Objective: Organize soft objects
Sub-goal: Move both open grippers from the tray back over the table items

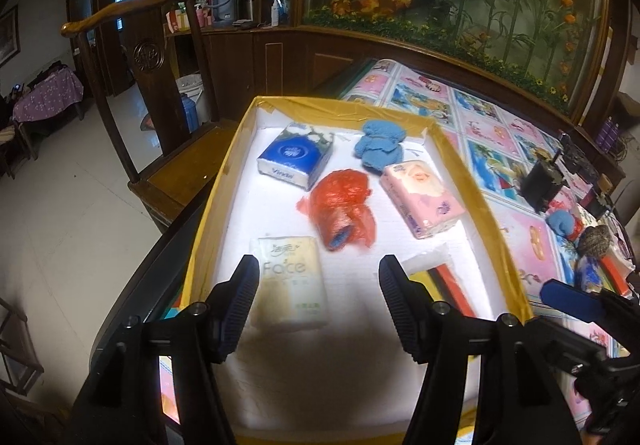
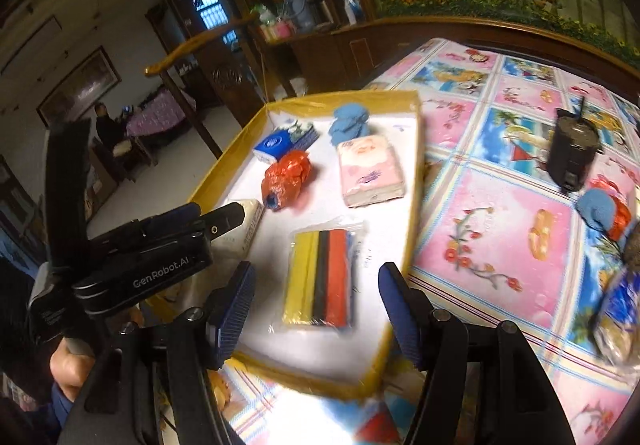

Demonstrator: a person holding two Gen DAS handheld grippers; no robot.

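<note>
A white tray with a yellow taped rim [image 1: 224, 173] [image 2: 412, 205] holds a blue tissue pack [image 1: 296, 157] [image 2: 280, 143], a blue cloth [image 1: 378, 145] [image 2: 348, 123], a pink tissue pack [image 1: 420, 193] [image 2: 370, 169], a red plastic bundle [image 1: 340, 209] [image 2: 286, 179], a cream "Face" tissue pack [image 1: 292, 283] and a wrapped yellow-black-red pack [image 2: 320, 277]. My left gripper [image 1: 316, 285] is open and empty above the cream pack. My right gripper [image 2: 316, 289] is open and empty above the striped pack.
On the patterned tablecloth [image 2: 500, 225] to the right lie a black device [image 2: 572, 157], a blue and red soft bundle [image 2: 600, 211] and a blue wrapped pack [image 2: 618, 317]. A wooden chair [image 1: 160, 97] stands left of the table.
</note>
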